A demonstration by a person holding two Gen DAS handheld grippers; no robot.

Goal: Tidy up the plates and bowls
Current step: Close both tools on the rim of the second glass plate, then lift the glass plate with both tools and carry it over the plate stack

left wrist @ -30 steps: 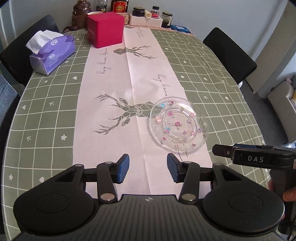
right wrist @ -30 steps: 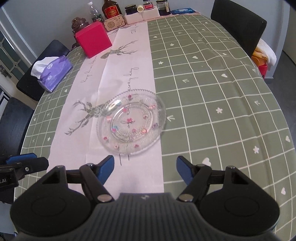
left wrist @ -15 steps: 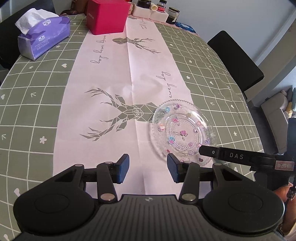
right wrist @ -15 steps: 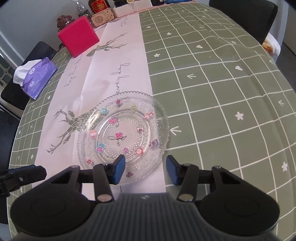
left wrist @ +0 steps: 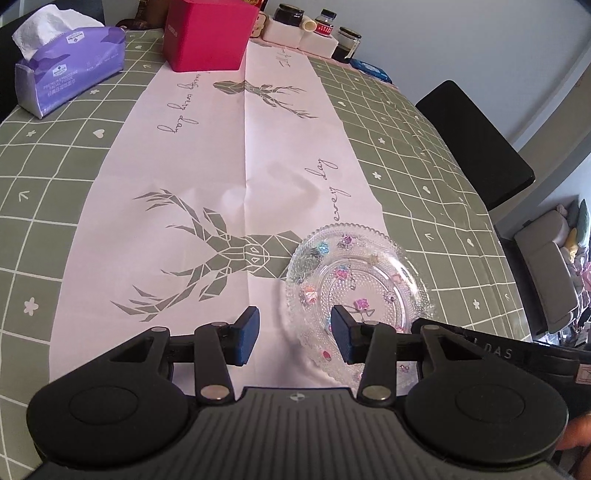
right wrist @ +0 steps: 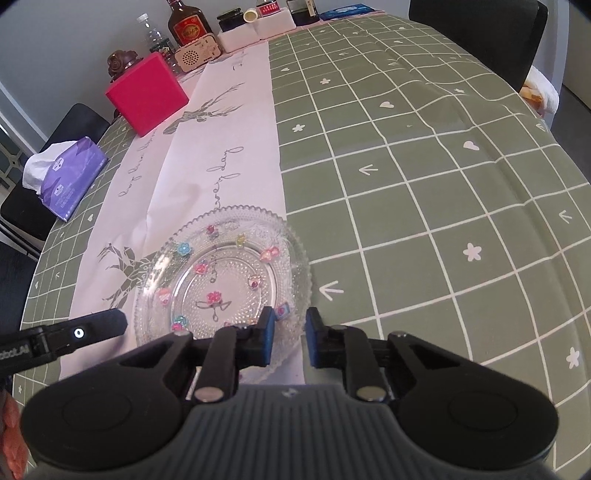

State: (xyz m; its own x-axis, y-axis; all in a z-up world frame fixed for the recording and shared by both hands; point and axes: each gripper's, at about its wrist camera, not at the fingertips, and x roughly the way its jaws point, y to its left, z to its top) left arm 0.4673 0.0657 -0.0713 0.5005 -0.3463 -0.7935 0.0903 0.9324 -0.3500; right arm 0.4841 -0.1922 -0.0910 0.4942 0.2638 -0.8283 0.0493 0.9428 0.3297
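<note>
While the clear round glass plate with small coloured flower dots (right wrist: 221, 280) lies on the table, half on the pale pink runner with grey deer print (left wrist: 229, 155) and close to the green checked tablecloth (right wrist: 424, 192), both grippers are low over it. The right gripper (right wrist: 289, 338) has just been closing; its blue pads stand narrow on both sides of the near rim of the plate, but whether they already press the glass cannot be told. The left gripper (left wrist: 293, 334) has closed a little and its jaws are half open, with the left rim of the plate between them, not touched. Far behind stand a pink square box (left wrist: 207, 33) and a purple tissue pack (left wrist: 70, 62).
</note>
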